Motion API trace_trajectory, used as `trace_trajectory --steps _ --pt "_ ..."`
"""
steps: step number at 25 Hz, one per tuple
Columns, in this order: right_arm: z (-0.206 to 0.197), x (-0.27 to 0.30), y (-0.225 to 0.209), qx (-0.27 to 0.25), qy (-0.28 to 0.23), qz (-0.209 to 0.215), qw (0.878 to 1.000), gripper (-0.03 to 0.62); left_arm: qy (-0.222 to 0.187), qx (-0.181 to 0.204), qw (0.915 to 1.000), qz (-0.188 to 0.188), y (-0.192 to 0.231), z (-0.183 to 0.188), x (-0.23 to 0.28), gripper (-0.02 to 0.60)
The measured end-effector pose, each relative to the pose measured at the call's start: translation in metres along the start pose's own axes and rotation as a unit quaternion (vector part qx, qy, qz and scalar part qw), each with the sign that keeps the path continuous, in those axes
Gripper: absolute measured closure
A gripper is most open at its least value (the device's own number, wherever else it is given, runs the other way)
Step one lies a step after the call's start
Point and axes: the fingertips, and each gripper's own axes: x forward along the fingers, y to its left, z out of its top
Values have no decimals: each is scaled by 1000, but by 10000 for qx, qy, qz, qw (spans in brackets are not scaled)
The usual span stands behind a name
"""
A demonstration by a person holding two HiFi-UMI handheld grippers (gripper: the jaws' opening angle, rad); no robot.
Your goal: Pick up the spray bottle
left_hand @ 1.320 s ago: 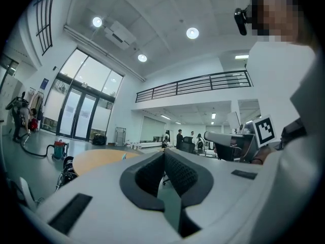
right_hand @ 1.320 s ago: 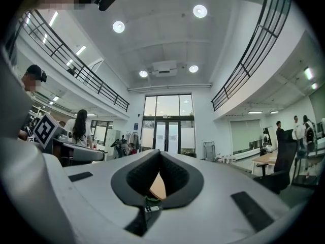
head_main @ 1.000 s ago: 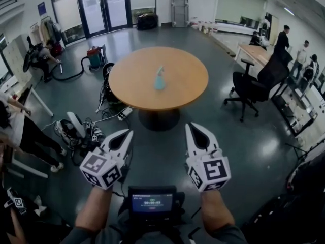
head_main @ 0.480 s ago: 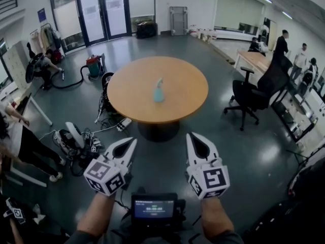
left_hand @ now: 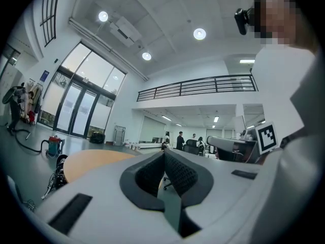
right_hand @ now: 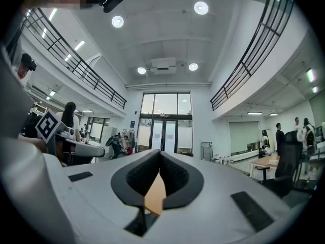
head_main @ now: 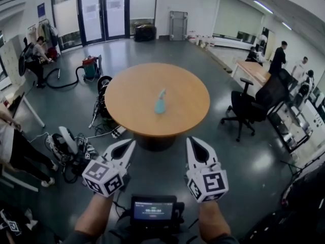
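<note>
Both tools are shut and empty: the left gripper point(head_main: 133, 142) and the right gripper point(head_main: 190, 139) point level, side by side, jaws pressed together with nothing between them, just as a second ago. Since then the view has closed in on the round wooden table point(head_main: 133, 117), which now sits lower and larger in the head view. Below the grippers a small screen point(head_main: 153, 210) glows with digits too small to read; the only other marks are the black-and-white squares on the gripper cubes. A pale blue spray bottle point(head_main: 160, 102) stands upright near the table's middle, well ahead of both grippers. Cables and gear point(head_main: 76, 147) lie on the floor to the left, an office chair point(head_main: 248, 111) stands to the right, a vacuum cleaner point(head_main: 90, 67) further back, then glass doors point(head_main: 104, 9)
</note>
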Motion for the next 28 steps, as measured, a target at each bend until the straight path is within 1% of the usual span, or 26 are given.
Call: trace_trajectory --steps 6,11,20,25,28 --pt "1 48 2 -67 -13 -93 9999 585 -43 8 9999 -163 41 11 22 581" --pt "-1 79 2 -125 55 -245 9996 585 -90 92 9996 -244 74 21 39 582" --pt "-7 130 15 -183 109 -499 9985 584 -66 -30 9987 -510 130 20 51 581" --pt "-12 151 21 -229 250 -470 9983 583 -69 -167 9982 -568 152 19 63 582" --pt "-11 162 21 -248 239 -469 9983 583 -75 -149 9981 -600 161 19 69 581"
